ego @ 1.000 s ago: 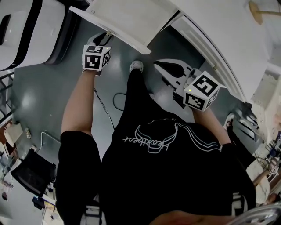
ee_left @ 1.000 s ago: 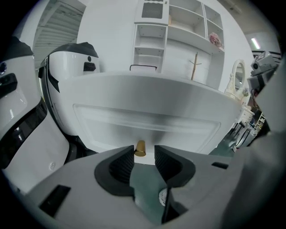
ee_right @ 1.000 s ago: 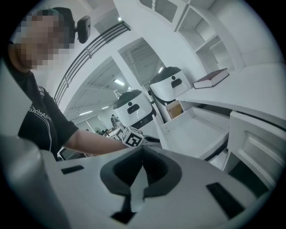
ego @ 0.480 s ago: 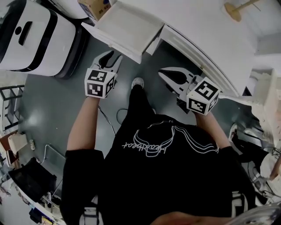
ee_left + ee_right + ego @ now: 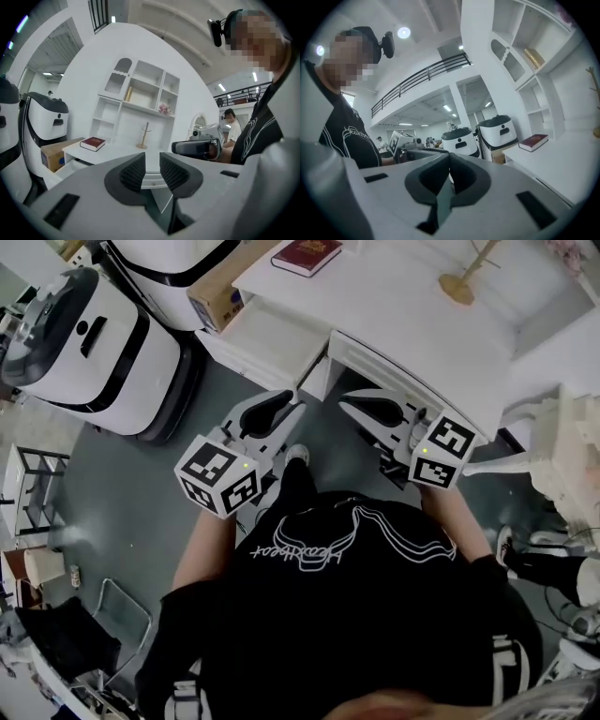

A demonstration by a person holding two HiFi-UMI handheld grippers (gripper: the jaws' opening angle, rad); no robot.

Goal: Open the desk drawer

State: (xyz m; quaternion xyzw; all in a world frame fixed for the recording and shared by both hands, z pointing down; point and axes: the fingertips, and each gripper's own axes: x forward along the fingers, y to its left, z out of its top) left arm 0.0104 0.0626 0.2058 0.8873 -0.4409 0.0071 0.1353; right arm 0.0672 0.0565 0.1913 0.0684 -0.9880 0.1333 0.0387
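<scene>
The white desk (image 5: 403,306) runs across the top of the head view, and its drawer (image 5: 272,338) stands pulled out at its left end. My left gripper (image 5: 274,413) hovers in the air in front of the drawer without touching it. Its jaws are closing, a narrow gap still shows between the pads (image 5: 132,171), and nothing is between them. In the left gripper view my left gripper (image 5: 152,164) points level at the desk top, with the drawer (image 5: 68,167) low on the left. My right gripper (image 5: 364,405) floats before the desk's front edge, and my right gripper (image 5: 450,164) is shut on nothing.
A red book (image 5: 307,254) and a wooden stand (image 5: 464,277) sit on the desk. A cardboard box (image 5: 220,296) and white robot bodies (image 5: 84,352) stand left of the drawer. A white shelf unit (image 5: 140,98) rises behind the desk. The person's shoe (image 5: 296,456) is below the grippers.
Both grippers have risen towards the head camera and now stand level before the desk. The head view has tilted up, bringing the desk top, book and stand into sight.
</scene>
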